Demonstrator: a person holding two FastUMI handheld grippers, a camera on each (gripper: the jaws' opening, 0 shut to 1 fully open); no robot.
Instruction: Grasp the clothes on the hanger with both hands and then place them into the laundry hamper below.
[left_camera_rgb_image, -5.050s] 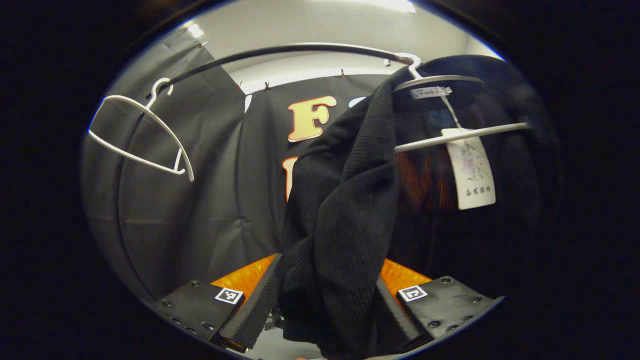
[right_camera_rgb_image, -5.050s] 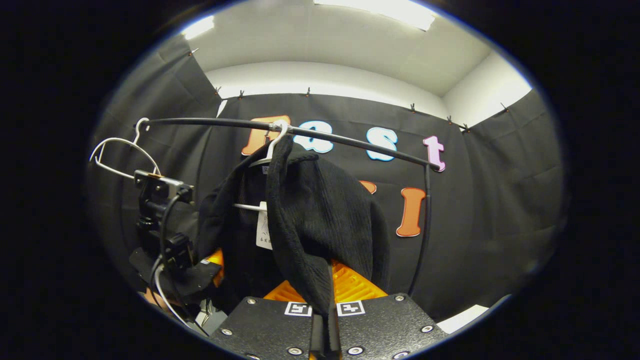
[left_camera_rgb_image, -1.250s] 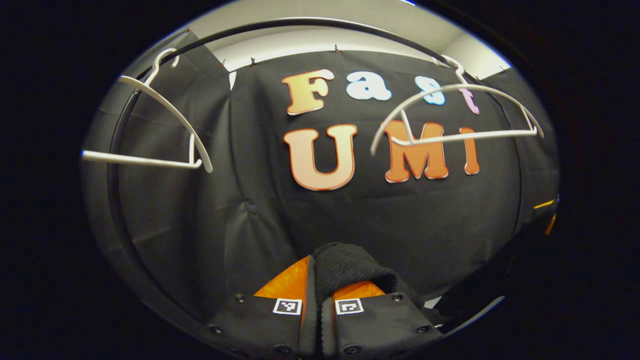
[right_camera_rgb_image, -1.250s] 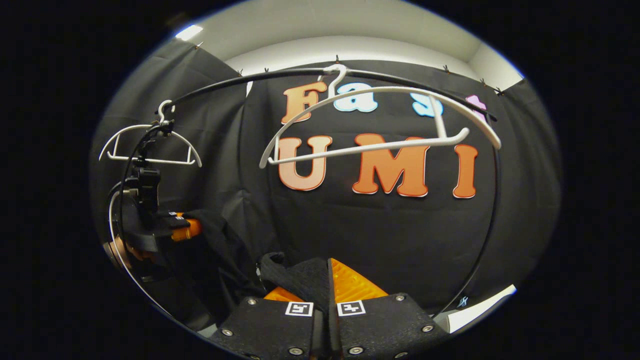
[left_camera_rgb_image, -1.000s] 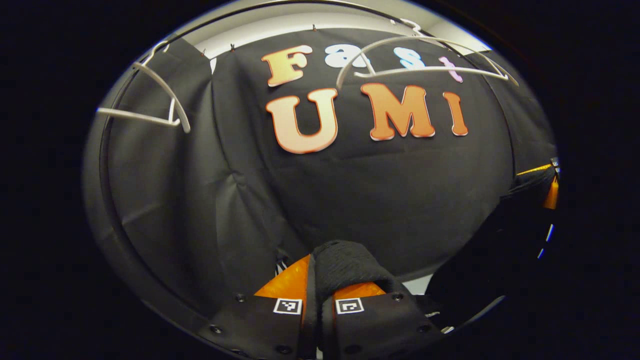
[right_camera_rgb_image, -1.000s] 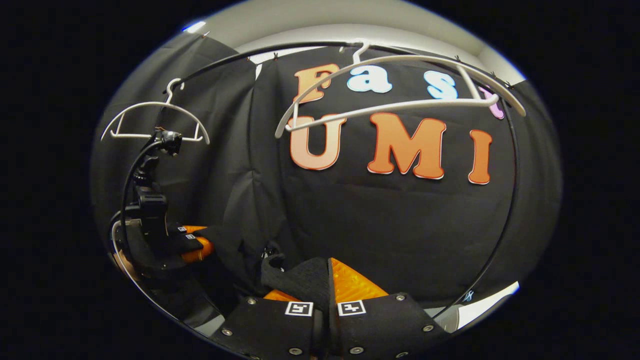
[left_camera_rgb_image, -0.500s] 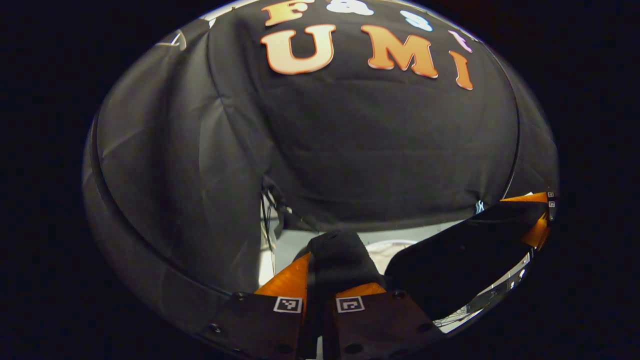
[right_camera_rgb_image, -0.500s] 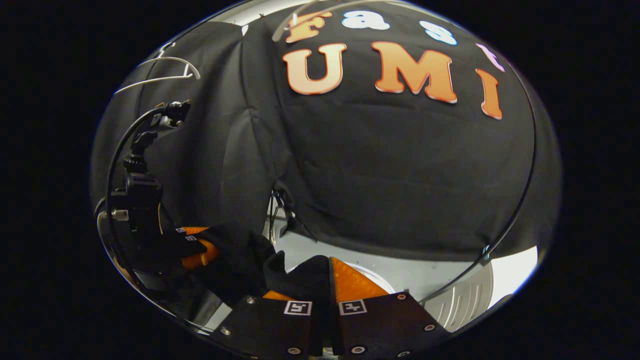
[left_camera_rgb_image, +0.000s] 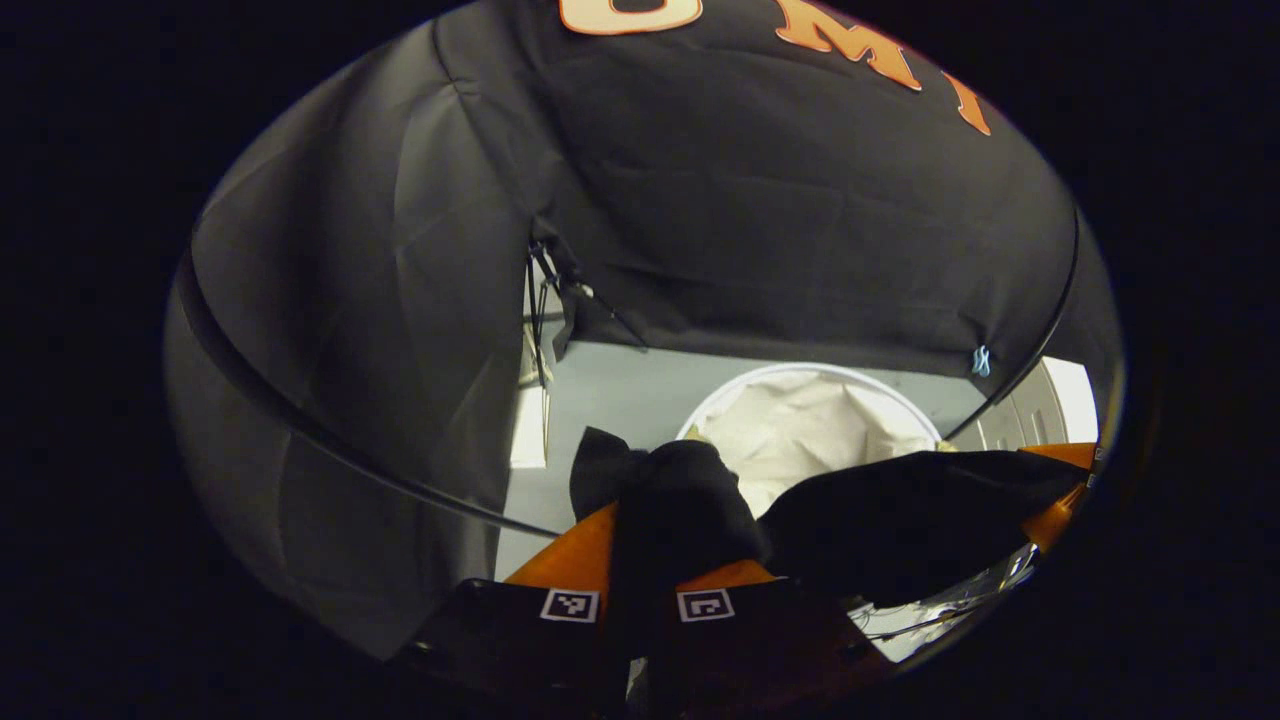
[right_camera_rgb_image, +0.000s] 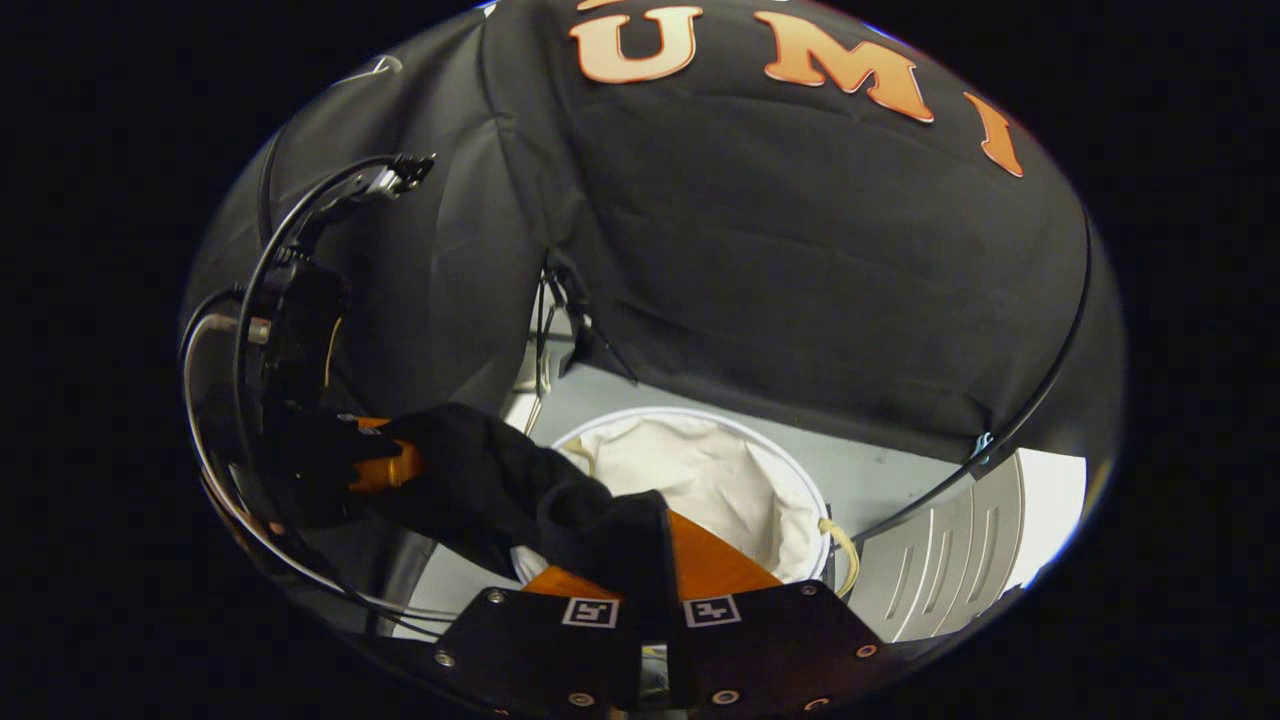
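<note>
Black garment (right_camera_rgb_image: 520, 495) off hanger, stretched between both grippers above white laundry hamper (right_camera_rgb_image: 700, 480) on floor. Left gripper (left_camera_rgb_image: 640, 560) and right gripper (right_camera_rgb_image: 655, 565): jaws clamped on cloth. Advice: centre sagging middle over hamper rim, lower inside, then release together.

In the left gripper view, the left tool (left_camera_rgb_image: 640, 545) sits at six o'clock, the garment (left_camera_rgb_image: 690, 500) pinched between its fingers and stretching toward three o'clock, where the right tool (left_camera_rgb_image: 1060, 490) holds it. The hamper (left_camera_rgb_image: 800, 375) lies on the floor just beyond, under the garment's span. In the right gripper view, the right tool (right_camera_rgb_image: 650, 580) is at six o'clock, the left tool (right_camera_rgb_image: 385, 465) at nine, the garment (right_camera_rgb_image: 520, 495) strung between them over the near rim of the hamper (right_camera_rgb_image: 640, 415).
</note>
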